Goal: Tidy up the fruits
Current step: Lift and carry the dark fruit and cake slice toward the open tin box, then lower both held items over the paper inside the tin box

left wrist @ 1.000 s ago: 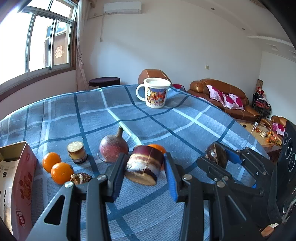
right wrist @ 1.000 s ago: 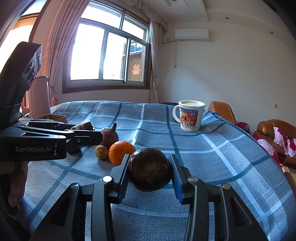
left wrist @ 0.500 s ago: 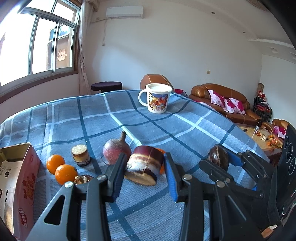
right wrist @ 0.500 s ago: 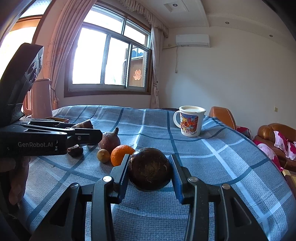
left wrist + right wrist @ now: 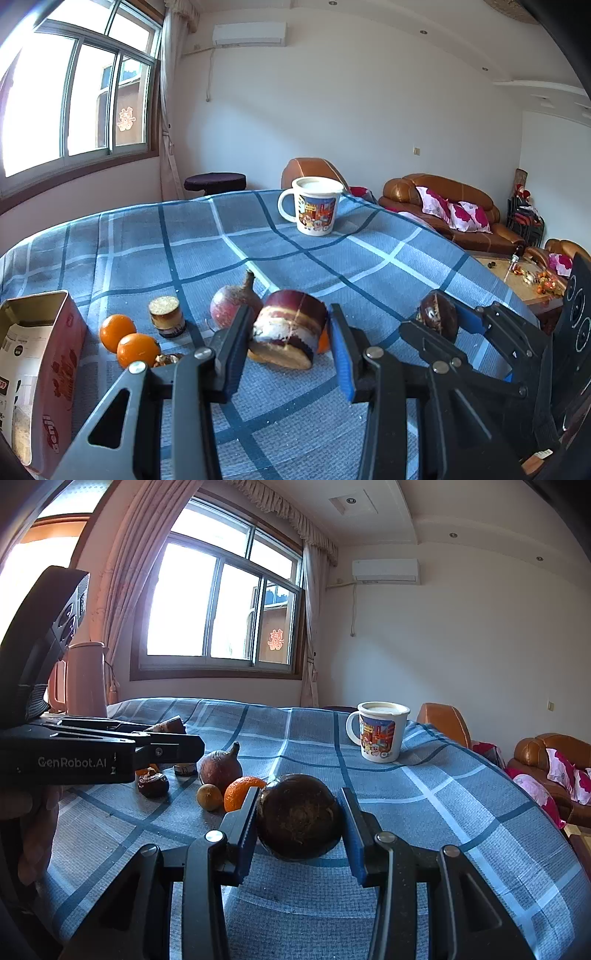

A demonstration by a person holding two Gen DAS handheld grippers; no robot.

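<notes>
Two grippers, left gripper (image 5: pixel 288 341) clamping sugarcane piece (image 5: pixel 290 332), right gripper (image 5: pixel 299 825) clamping dark fruit (image 5: pixel 298 821)

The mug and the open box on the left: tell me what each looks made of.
Mug: probably glazed ceramic or enamel; glossy white body with a printed cartoon band. Open box: likely tin; its inner walls have a dull metallic sheen, its outside printed red. Printed card cannot be excluded.

My matt black plastic left claw (image 5: pixel 290 341) sits over a woven blue checked cloth (image 5: pixel 369 273); a glossy white ceramic mug (image 5: pixel 316 206) gleams beyond.
</notes>
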